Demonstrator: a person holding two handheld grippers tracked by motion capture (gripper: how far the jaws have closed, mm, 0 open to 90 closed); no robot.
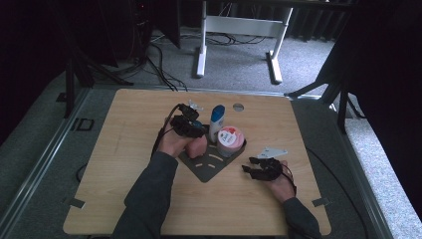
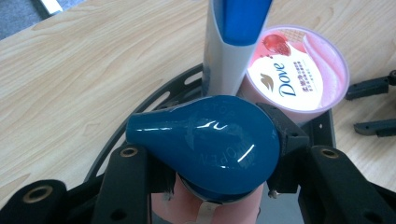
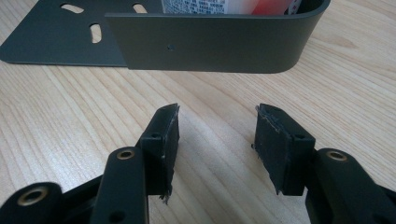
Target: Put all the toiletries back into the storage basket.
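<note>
— Where is the left hand?

— The left forearm, in a grey sleeve, comes up from the bottom edge of the high view and angles toward the middle of the counter (image 1: 124,124). The left claw (image 1: 188,124) sits over the dark metal tray (image 1: 206,172), knuckles up, pointing away from the person.

— Is it holding anything?

— Yes. In the left gripper view its two black jaws press on either side of a pink bottle (image 2: 205,205) just under its glossy teal cap (image 2: 205,144) (the cap is teardrop-shaped, its narrow end pointing left in that view). So the claw is clenched on the bottle, which stands in the tray.

— What stands near it?

— Just beyond the cap is a white bottle with a blue top (image 2: 231,51), upright, and beside that a round pink Dove tub (image 2: 299,70) with its lid facing up. Both are in the same tray, close together; I cannot tell whether they touch.

— And the right hand?

— It rests low on the counter to the right of the tray, well apart from the left hand, wrist toward the person. The right claw (image 1: 261,168) points left toward the tray. In the right gripper view its jaws stand apart with bare wood between them, so it is released, and the tray's curved wall (image 3: 210,44) rises just ahead.
</note>
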